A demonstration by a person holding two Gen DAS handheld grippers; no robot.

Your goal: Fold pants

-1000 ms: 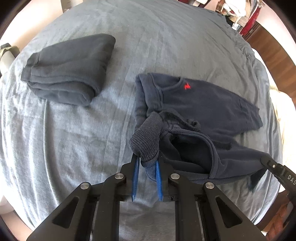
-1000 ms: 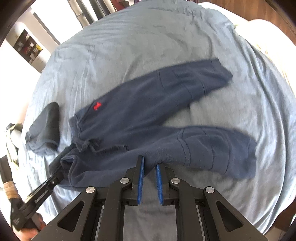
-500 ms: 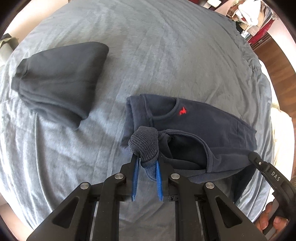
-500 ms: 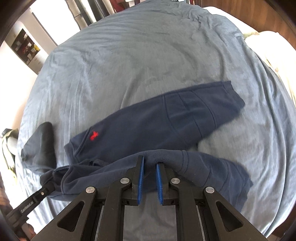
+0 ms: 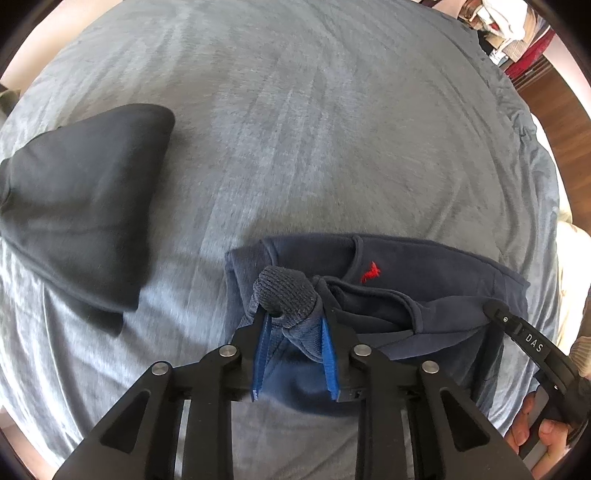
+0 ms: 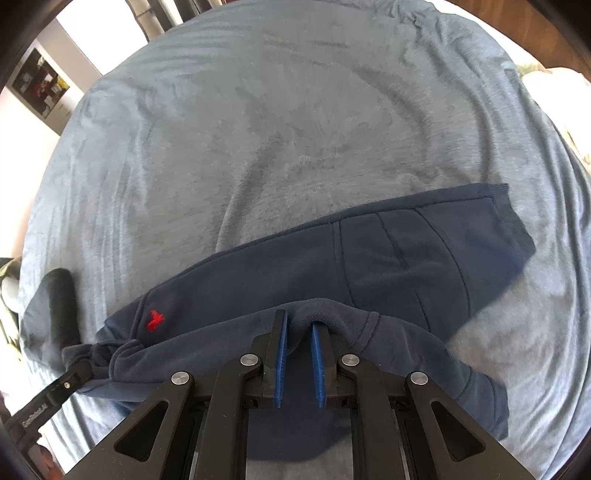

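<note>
Navy sweatpants (image 6: 406, 258) with a small red logo (image 6: 155, 319) lie on a grey-blue bedspread (image 6: 277, 129). One leg lies flat; the other is lifted over it. My left gripper (image 5: 293, 321) is shut on the ribbed waistband (image 5: 284, 295) and holds it raised. My right gripper (image 6: 298, 325) is shut on the edge of the near leg (image 6: 388, 339), lifted above the flat leg. The left gripper's tip shows at lower left of the right wrist view (image 6: 70, 380); the right gripper's tip shows at right of the left wrist view (image 5: 517, 328).
A folded dark grey garment (image 5: 81, 199) lies on the bedspread (image 5: 332, 110) to the left of the pants, also seen in the right wrist view (image 6: 55, 314). Wooden floor and clutter (image 5: 509, 22) lie beyond the bed's far right edge.
Both grippers have carried the near leg and waistband away from me over the flat leg. The two legs now overlap more. Both stay shut on the fabric.
</note>
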